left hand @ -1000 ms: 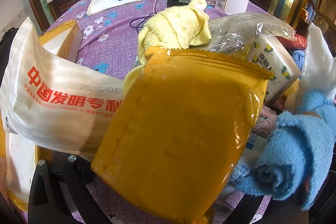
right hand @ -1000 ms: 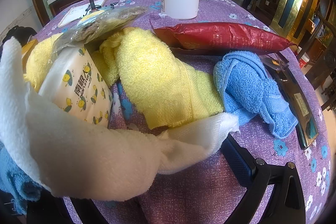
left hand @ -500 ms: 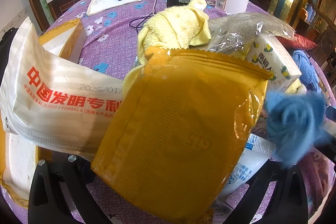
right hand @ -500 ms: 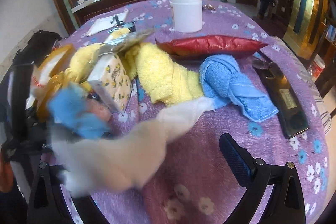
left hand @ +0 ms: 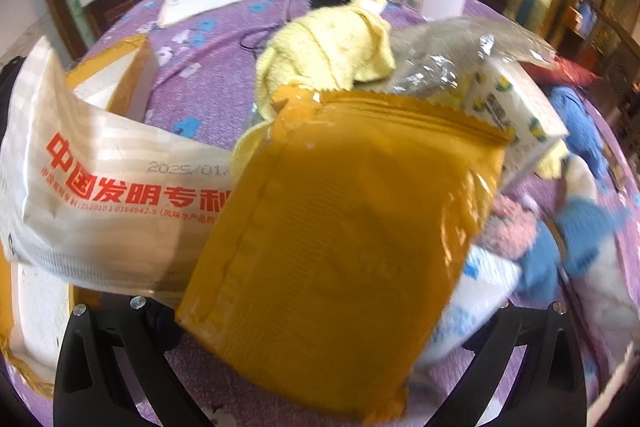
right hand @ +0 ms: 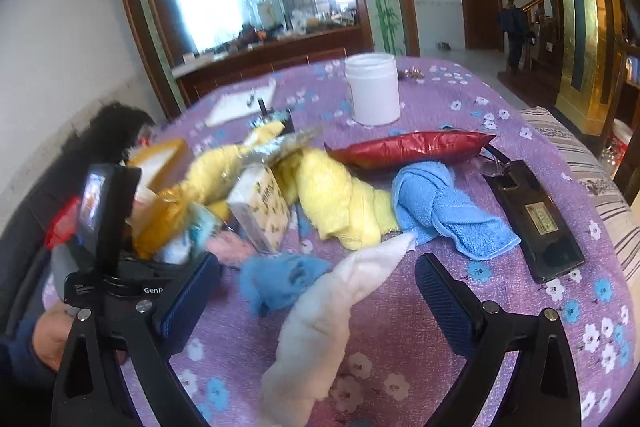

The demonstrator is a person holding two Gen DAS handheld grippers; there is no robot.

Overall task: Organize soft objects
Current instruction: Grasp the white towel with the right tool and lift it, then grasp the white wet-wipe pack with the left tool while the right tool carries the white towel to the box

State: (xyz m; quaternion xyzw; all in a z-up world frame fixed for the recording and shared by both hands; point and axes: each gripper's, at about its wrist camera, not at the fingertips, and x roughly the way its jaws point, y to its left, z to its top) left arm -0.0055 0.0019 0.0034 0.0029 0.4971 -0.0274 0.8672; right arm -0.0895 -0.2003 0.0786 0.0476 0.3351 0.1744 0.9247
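Observation:
Between the wide-apart fingers of my right gripper [right hand: 316, 263], which is open, a white cloth [right hand: 332, 311] lies loose on the purple tablecloth, and a small blue cloth [right hand: 276, 279] rests against it. Beyond them are a yellow towel [right hand: 340, 199], a knotted blue towel [right hand: 436, 207] and a pink fluffy piece [right hand: 230, 243]. My left gripper [left hand: 332, 307] is open too. An orange pouch [left hand: 340, 247] stands between its fingers and hides their tips. Behind the pouch I see the yellow towel [left hand: 328, 47].
A white packet with red print [left hand: 100, 195] and a yellow box [left hand: 116, 75] are on the left. A tissue pack [right hand: 260, 211], a red pouch [right hand: 408, 147], a white jar [right hand: 374, 91] and a black case [right hand: 532, 219] also sit on the round table.
My right gripper has pulled back and risen. The white cloth and the small blue cloth left it and dropped onto the table. The left gripper barely moved.

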